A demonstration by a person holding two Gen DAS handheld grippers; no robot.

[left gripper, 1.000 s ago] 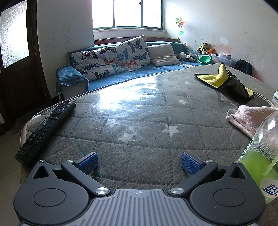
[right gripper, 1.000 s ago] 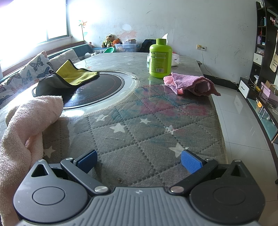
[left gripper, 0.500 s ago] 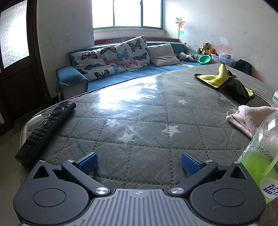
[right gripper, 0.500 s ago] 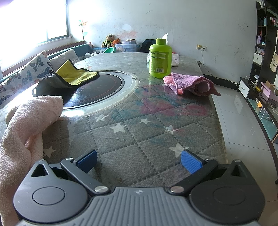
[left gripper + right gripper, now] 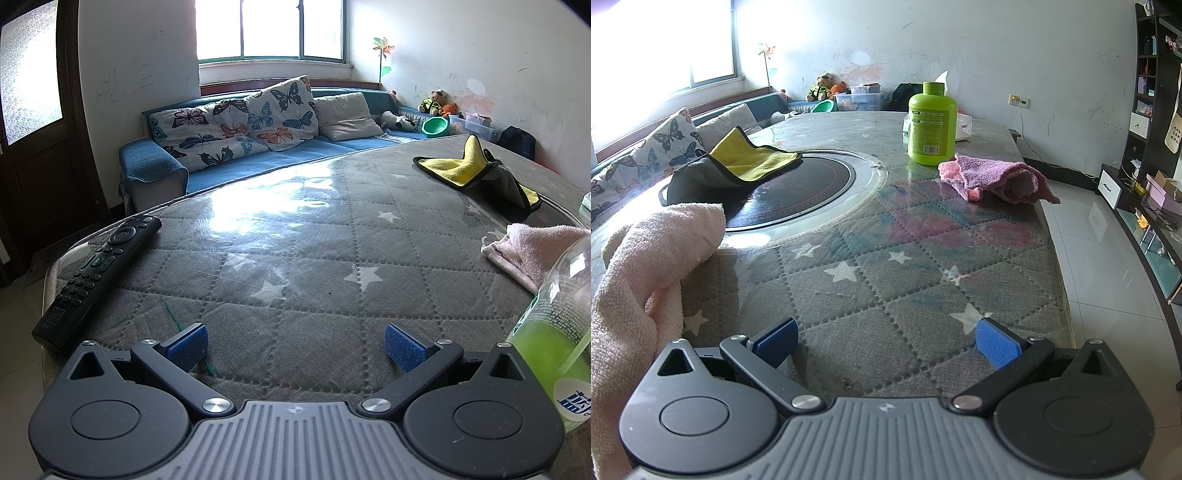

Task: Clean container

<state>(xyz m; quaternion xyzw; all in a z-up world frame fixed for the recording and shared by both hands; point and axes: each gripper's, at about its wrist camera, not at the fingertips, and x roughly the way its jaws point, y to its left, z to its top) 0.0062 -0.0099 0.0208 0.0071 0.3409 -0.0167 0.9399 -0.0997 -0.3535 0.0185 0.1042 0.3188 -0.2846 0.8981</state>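
Your left gripper [image 5: 293,341] sits low over the near edge of the tabletop [image 5: 295,266], jaws spread wide, nothing btwn the blue pads [image 5: 188,341]. Your right gripper [image 5: 886,341] is the same: spread apart, empty, low over the near tabletop w/ stars in the quilted cover. In the left view, a clear bottle [image 5: 554,332] w/ green liquid stands at the far right edge of frame, just beside the gripper's right side, only partly in view. A black remote [image 5: 98,275] lies near the left edge of the tabletop. A pale pink towel [image 5: 532,254] is bunched on the right, just behind the bottle; in the right view it fills the near left. Further back, a yellow-and-grey cloth [image 5: 738,166] lies half over a round black hob [image 5: 798,192] set in the tabletop. A 2nd container, a green bottle [image 5: 931,123] w/ cap on, stands upright at the far side, w/ a pink-purple rag [image 5: 1001,179] touching or just beside its base, to the right. A sofa [image 5: 258,147] w/ butterfly cushions runs under the window beyond the tabletop.
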